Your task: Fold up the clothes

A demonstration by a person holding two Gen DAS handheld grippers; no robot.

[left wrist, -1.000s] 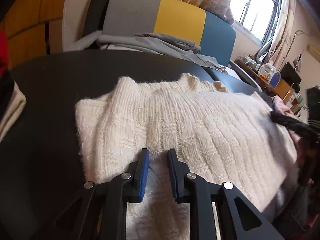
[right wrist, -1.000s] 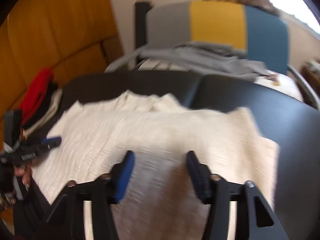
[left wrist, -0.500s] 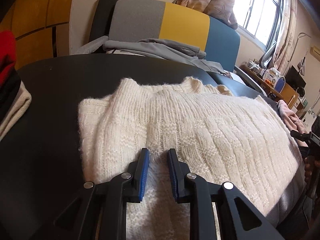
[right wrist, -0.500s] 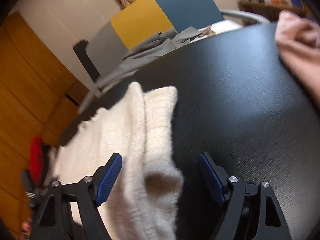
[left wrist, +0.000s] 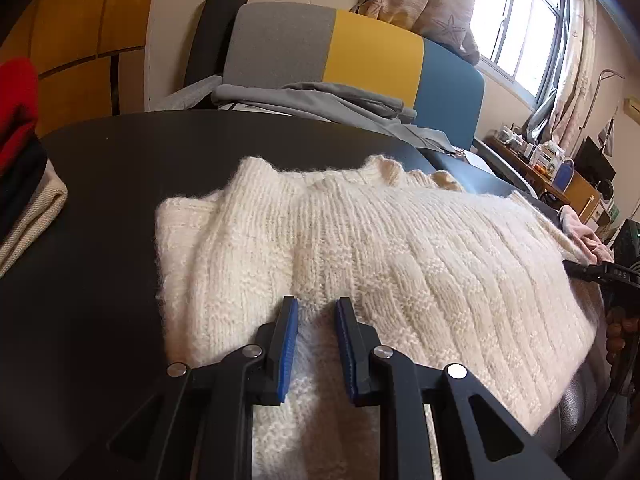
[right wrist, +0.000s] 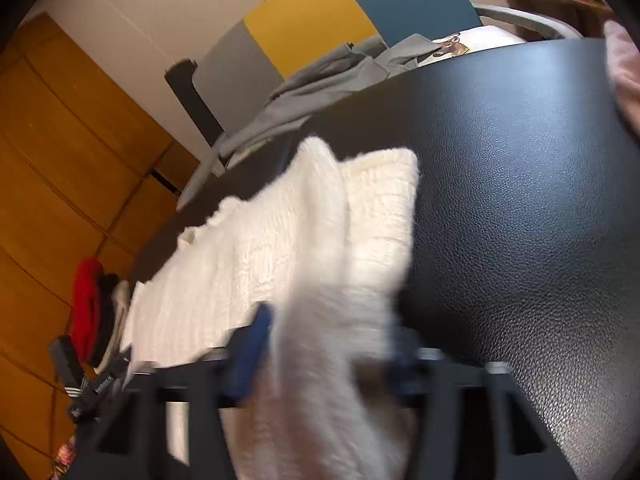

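Your left gripper (left wrist: 316, 344) sits low over the near edge of the counter (left wrist: 112, 200), its blue-lined jaws narrowly parted with a ridge of the cream sweater (left wrist: 360, 248) between them, the knit pinched there. The sweater lies spread across the dark counter, collar toward the far edge, its left side doubled over in a soft fold. At the left edge you can see a stack of folded clothes (left wrist: 20, 152), red on top. Your right gripper (left wrist: 600, 276) shows only as a dark tip at the sweater's right end, by a pink cloth (left wrist: 580, 232). Behind the counter stands a grey, yellow and blue chair (left wrist: 360, 60) draped with grey garments (left wrist: 332, 100).
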